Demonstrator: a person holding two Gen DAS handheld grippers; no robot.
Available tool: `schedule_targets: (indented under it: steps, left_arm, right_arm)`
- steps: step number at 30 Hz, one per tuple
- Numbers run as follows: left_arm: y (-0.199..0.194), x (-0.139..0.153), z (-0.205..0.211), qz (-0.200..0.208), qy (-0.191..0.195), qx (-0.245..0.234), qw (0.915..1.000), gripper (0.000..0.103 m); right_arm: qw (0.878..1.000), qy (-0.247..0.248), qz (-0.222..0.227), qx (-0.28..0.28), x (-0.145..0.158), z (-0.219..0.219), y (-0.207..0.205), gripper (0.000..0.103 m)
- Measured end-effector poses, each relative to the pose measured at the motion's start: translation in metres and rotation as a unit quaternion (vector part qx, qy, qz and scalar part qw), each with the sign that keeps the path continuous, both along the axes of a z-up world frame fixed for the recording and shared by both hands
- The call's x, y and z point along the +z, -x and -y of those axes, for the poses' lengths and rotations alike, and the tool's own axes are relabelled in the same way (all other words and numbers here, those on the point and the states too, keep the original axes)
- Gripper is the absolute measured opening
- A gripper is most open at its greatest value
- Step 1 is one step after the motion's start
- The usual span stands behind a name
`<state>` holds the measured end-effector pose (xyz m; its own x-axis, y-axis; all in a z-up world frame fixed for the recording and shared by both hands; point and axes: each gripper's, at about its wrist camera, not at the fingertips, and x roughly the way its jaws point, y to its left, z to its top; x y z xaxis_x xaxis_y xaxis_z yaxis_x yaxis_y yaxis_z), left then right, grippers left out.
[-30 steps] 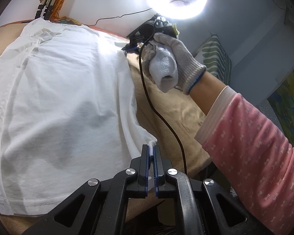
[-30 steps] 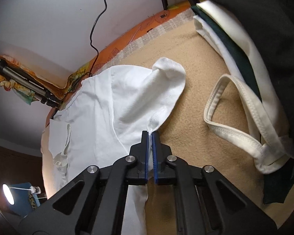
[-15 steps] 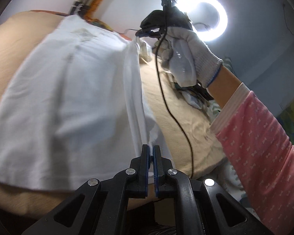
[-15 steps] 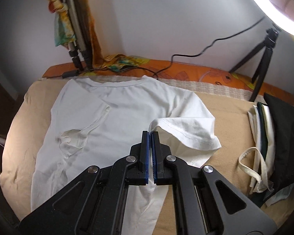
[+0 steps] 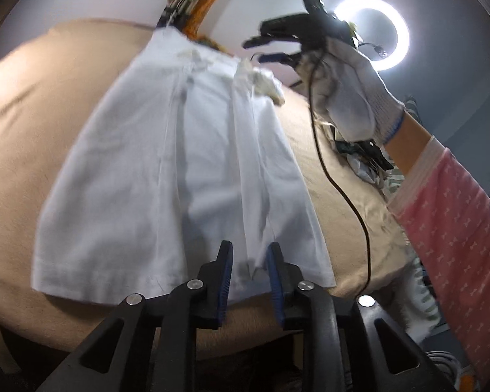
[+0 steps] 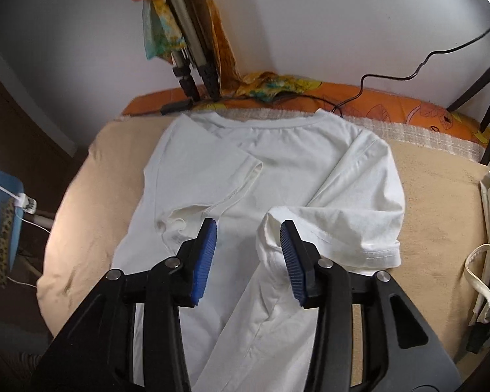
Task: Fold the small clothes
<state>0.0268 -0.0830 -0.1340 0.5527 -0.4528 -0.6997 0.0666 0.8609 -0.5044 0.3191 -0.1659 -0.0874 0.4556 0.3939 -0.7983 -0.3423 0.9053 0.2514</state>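
A white T-shirt [image 6: 290, 170] lies on the tan bed cover [image 6: 441, 202], collar at the far edge, both sides folded in over the middle. In the left wrist view the shirt [image 5: 166, 176] runs away from me, hem nearest. My left gripper [image 5: 249, 254] is open just above the hem, with a small peak of cloth between the jaws. My right gripper [image 6: 249, 230] is open above the shirt's middle, its right pad beside the folded right sleeve [image 6: 349, 232]. It also shows in the left wrist view [image 5: 271, 47], held by a gloved hand [image 5: 349, 91], open above the shirt's collar end.
A pile of folded clothes with a white strap [image 6: 483, 261] lies at the bed's right edge. Tripod legs [image 6: 189, 49] and a cable [image 6: 408, 75] stand at the far edge by the wall. A ring light [image 5: 372, 32] glares. A blue stool [image 6: 0, 209] sits left.
Both grippers were shut on the shirt's right edge, carried it over the middle, and have opened and let it go. The right side now lies folded in.
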Motion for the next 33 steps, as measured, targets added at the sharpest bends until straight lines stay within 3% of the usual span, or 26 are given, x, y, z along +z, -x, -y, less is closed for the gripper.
schedule_targets:
  steps: [4, 7, 12, 17, 18, 21, 26, 28, 30, 33]
  left_arm:
    - [-0.011, 0.002, 0.007, 0.014, -0.016, -0.011, 0.9997, 0.027]
    - [-0.016, -0.001, 0.012, 0.009, -0.018, -0.015, 0.9997, 0.027]
    - [-0.016, -0.005, 0.016, 0.002, -0.029, -0.024, 0.9993, 0.027]
    - [-0.017, -0.010, 0.021, -0.003, -0.036, -0.027, 0.9990, 0.027]
    - [-0.017, -0.010, 0.021, -0.002, -0.039, -0.029, 0.9988, 0.027]
    - [-0.017, -0.011, 0.026, 0.003, -0.055, -0.035, 0.9979, 0.027]
    - [-0.015, -0.012, 0.030, 0.009, -0.079, -0.040, 0.9960, 0.026]
    - [-0.015, -0.013, 0.031, 0.010, -0.082, -0.042, 0.9957, 0.022]
    - [-0.015, -0.014, 0.030, 0.010, -0.074, -0.047, 0.9960, 0.003]
    - [-0.012, -0.011, 0.024, 0.004, -0.047, -0.044, 0.9979, 0.001]
  right_arm:
    - [0.998, 0.012, -0.001, -0.067, 0.006, 0.038, -0.015, 0.043]
    - [0.996, -0.029, -0.012, -0.086, 0.002, 0.057, -0.023, 0.043]
    - [0.999, -0.031, -0.021, -0.036, -0.007, 0.031, -0.018, 0.043]
    - [0.998, 0.062, -0.021, 0.004, -0.027, -0.008, -0.009, 0.042]
    - [0.997, 0.078, -0.024, 0.007, -0.032, -0.013, -0.009, 0.040]
    - [0.993, 0.109, -0.031, 0.022, -0.042, -0.020, -0.007, 0.013]
    - [0.992, 0.118, -0.025, 0.026, -0.038, -0.020, -0.004, 0.006]
    - [0.992, 0.120, -0.023, 0.022, -0.035, -0.020, -0.005, 0.005]
    - [0.992, 0.119, -0.022, 0.019, -0.030, -0.021, -0.005, 0.005]
    - [0.993, 0.110, -0.023, 0.020, -0.017, -0.023, -0.006, 0.004]
